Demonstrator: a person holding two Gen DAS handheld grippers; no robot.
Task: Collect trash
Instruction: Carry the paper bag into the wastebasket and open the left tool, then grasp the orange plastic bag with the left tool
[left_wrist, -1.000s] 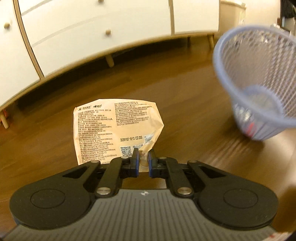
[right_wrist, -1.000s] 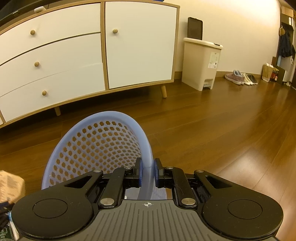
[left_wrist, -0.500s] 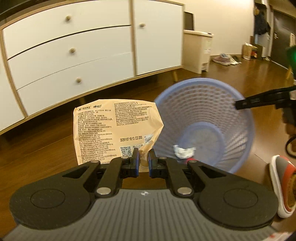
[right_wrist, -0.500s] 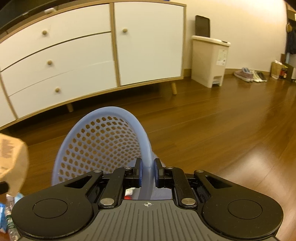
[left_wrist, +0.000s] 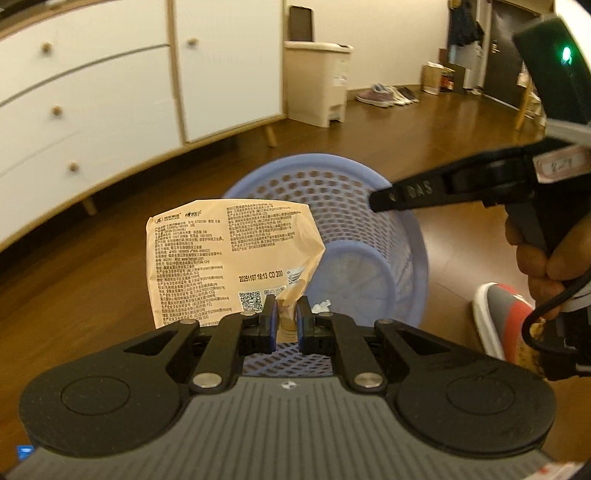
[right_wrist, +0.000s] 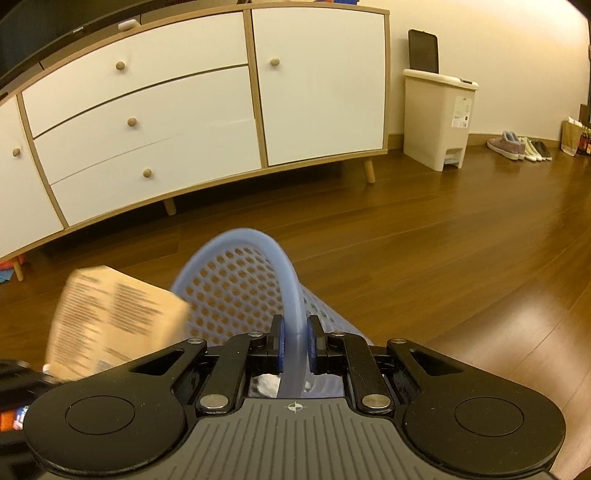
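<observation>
**A:** Left wrist view: what has been changed over the last second?

**B:** The blue mesh basket (left_wrist: 373, 236) has been brought from the right edge of that view to a spot directly behind the tan snack wrapper (left_wrist: 225, 254). The basket is seen tilted, its mouth turned toward the left gripper (left_wrist: 282, 314).

**A:** How are the tongs set?

**B:** The left gripper is clamped on the crumpled lower corner of the wrapper, which is held upright in front of the basket opening. The right gripper (right_wrist: 294, 341) is closed on the basket rim (right_wrist: 291, 295), so the basket is being carried and angled by it. In the right wrist view the wrapper has been moved in from the left edge to just beside the basket mouth.

**A:** Is anything already collected?

**B:** 1 small white crumpled scrap (left_wrist: 321, 305) can be made out at the basket bottom. The wrapper itself has not yet been released.

**A:** What is implied for the task?

**B:** The 2 items appear lined up; a drop into the basket is judged to be the step in hand.
</observation>
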